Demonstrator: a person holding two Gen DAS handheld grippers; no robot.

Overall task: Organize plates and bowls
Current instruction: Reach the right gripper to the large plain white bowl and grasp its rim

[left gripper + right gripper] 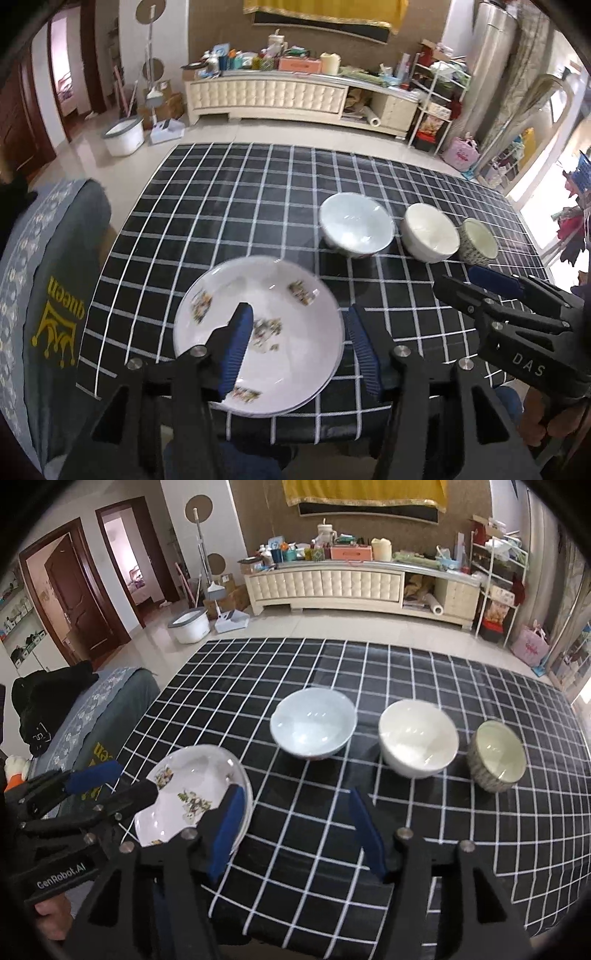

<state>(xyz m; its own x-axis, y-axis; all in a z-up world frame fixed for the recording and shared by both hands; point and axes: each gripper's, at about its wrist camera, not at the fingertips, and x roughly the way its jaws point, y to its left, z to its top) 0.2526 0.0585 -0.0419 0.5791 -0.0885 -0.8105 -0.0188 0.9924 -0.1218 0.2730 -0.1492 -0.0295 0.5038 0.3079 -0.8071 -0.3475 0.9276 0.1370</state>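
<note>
A white plate (pixel 273 332) with flower prints lies near the front edge of the checked table (pixel 221 221); it looks like a stack of two, also in the right wrist view (pixel 184 797). My left gripper (pixel 299 332) is open just above it, its jaws spanning the plate's right half. Three bowls stand in a row behind: a pale blue bowl (pixel 313 722), a white bowl (pixel 417 738) and a small patterned bowl (pixel 496 755). My right gripper (pixel 295 819) is open and empty over the table, in front of the bowls.
A chair with a grey "queen" cover (pixel 55 295) stands at the table's left side. Beyond the table are a white bucket (pixel 190 626) on the floor, a cluttered TV cabinet (pixel 332 583) and a shelf rack (pixel 498 590).
</note>
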